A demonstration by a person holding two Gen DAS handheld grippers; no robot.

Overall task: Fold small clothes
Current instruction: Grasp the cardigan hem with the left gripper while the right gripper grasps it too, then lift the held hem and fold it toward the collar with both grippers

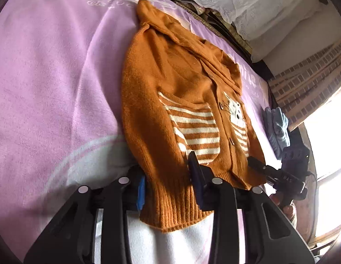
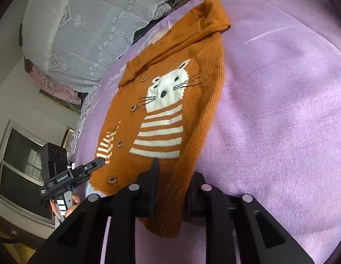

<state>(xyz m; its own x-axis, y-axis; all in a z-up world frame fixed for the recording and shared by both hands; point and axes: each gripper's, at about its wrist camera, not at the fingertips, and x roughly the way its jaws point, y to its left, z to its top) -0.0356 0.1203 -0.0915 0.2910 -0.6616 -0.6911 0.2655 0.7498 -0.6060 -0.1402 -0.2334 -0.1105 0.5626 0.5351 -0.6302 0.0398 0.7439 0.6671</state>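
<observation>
A small orange knitted cardigan (image 1: pixel 170 92) with a white cat and stripes lies on a purple blanket (image 1: pixel 49 77). It also shows in the right wrist view (image 2: pixel 170 110). My left gripper (image 1: pixel 170 182) is shut on the cardigan's ribbed hem at one bottom corner. My right gripper (image 2: pixel 172 189) is shut on the hem at the other bottom corner. Each gripper shows in the other's view: the right one (image 1: pixel 258 165) at the hem's right, the left one (image 2: pixel 93 165) at the hem's left. The sleeves lie folded over the body near the collar.
The purple blanket (image 2: pixel 280 88) covers the bed. A white lace cloth (image 2: pixel 82 22) and piled bedding lie at the far edge. A light blue garment (image 1: pixel 277 127) lies at the bed's right edge. A window (image 2: pixel 20 165) is beyond.
</observation>
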